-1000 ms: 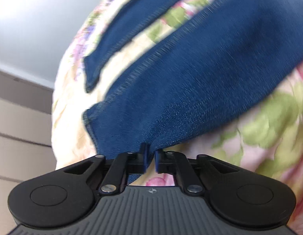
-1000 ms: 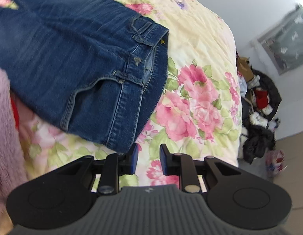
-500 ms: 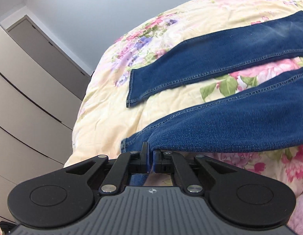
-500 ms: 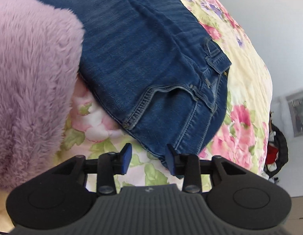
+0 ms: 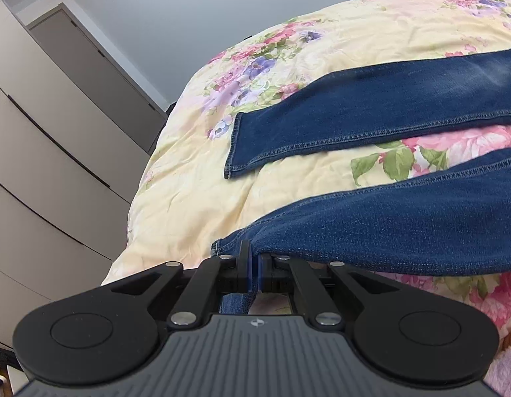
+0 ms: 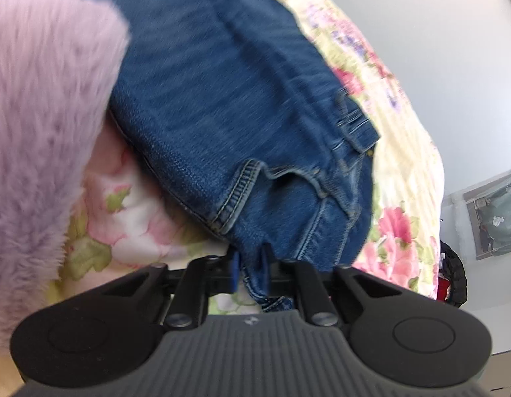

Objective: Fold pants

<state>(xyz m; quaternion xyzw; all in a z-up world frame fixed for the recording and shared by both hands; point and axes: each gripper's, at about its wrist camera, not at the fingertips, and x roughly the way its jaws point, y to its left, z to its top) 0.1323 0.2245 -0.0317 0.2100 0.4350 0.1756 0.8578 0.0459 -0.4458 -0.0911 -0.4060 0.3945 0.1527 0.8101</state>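
Floral bedspread point(image 5: 195, 198) — fuzzy lilac sleeve point(image 6: 40, 115) alongside jeans point(image 6: 222, 99)

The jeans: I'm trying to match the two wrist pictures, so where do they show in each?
Left wrist: the jeans show as two legs across the right half, the near hem pinched in the left gripper.
Right wrist: the waist end fills the centre, its edge in the right gripper.
Shared landmark: the floral bedspread beneath them.

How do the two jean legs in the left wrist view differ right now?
The far leg lies flat on the floral quilt, untouched; the near leg is pinched at its hem by the left claw and lifted off it. Both are dark blue denim.
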